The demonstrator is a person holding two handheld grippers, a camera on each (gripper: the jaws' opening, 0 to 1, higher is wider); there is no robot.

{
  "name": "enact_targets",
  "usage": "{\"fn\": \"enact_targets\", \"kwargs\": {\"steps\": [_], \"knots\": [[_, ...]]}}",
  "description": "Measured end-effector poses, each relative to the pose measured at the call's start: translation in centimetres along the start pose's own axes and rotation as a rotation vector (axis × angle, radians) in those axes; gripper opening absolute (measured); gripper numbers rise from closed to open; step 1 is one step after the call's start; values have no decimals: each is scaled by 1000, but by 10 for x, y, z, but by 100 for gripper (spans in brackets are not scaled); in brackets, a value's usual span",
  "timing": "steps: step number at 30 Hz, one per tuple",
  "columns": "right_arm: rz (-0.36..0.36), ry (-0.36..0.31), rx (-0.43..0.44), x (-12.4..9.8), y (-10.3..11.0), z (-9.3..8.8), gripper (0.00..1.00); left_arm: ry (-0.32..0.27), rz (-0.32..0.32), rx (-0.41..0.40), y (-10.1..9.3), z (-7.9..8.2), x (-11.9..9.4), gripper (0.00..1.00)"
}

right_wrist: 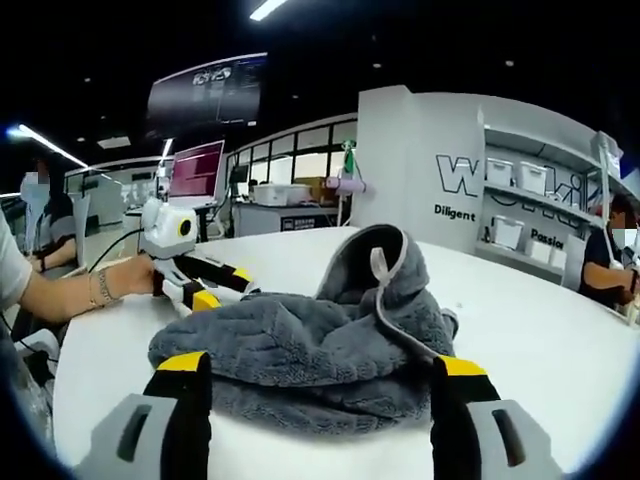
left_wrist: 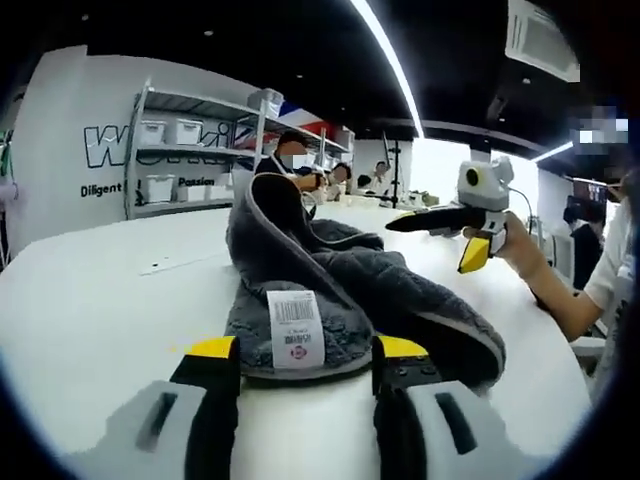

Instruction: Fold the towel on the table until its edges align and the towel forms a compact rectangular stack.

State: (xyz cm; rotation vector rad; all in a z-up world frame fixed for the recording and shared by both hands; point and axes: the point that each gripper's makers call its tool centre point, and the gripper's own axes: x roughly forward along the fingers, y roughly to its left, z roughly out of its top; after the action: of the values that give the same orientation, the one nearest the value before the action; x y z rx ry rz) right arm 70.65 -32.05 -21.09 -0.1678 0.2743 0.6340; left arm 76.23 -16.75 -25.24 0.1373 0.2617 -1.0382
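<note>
Now | both hand-held grippers agape: left [left_wrist: 305, 352], right [right_wrist: 318, 378] | towel [right_wrist: 320, 345] crumpled between

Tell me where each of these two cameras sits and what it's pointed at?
Left gripper view: rides on the left claw, looking along its yellow-tipped jaws at the crumpled grey fleece towel with its white barcode label; the right claw and the person's hand show at right.
Right gripper view: rides on the right claw, facing the same towel from the opposite side; the left claw and hand show at left.
Shared: towel, round white table, wall shelves.
</note>
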Motion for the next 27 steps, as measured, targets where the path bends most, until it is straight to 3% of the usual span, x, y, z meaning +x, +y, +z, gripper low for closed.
{"fn": "enact_targets", "kwargs": {"steps": [5, 11, 17, 23, 27], "knots": [[0, 0, 4, 0, 0, 0, 93, 31, 30, 47, 1, -5, 3, 41], [-1, -1, 9, -1, 0, 1, 93, 70, 60, 85, 3, -12, 3, 23], [-1, 2, 13, -1, -1, 0, 93, 75, 70, 49, 2, -13, 0, 11], [-1, 2, 18, -2, -1, -1, 93, 45, 85, 37, 2, -1, -6, 5], [3, 6, 21, -1, -1, -2, 93, -31, 83, -6, -1, 19, -15, 5]]}}
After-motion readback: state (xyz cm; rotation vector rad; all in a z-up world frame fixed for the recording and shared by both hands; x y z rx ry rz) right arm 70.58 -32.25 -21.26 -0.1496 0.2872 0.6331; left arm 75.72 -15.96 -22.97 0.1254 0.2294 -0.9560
